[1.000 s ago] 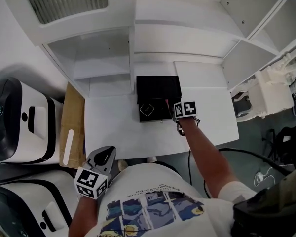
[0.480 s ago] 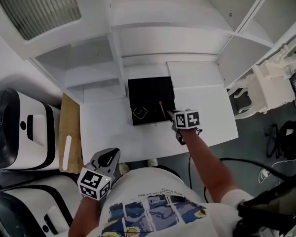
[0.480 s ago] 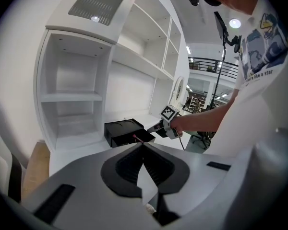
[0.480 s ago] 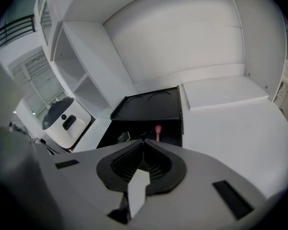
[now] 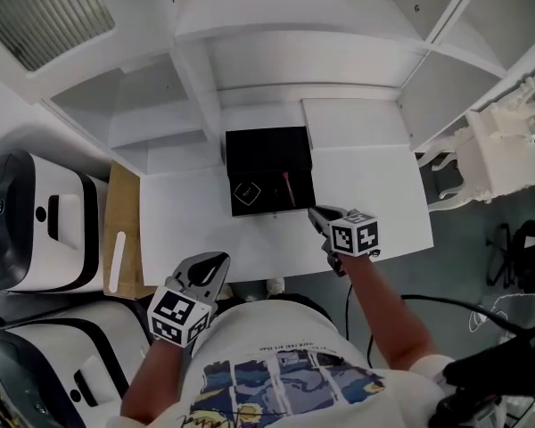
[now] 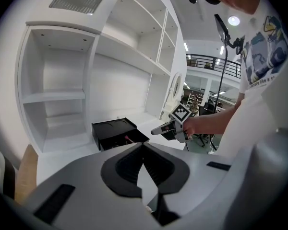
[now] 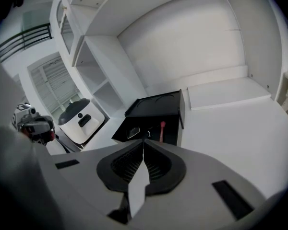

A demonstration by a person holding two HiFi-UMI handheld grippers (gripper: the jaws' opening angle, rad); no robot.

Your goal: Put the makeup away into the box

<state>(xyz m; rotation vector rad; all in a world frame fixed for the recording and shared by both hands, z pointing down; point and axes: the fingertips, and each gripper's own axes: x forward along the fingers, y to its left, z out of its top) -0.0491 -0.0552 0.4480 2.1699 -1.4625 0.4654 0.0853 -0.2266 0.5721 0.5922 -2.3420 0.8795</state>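
My right gripper is pinched shut on nothing. The black box is just ahead-left of it, with the pink makeup stick lying front-to-back inside. The left gripper, also closed and empty, is farther off

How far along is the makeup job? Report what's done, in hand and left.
Done: a pink-tipped stick and a dark compact lie inside the open black box. In hand: nothing. The right gripper, shut and empty, hangs beside the box's front corner; the left gripper is shut near the person's body. Left: no loose makeup shows on the white table, so probably only closing the box.
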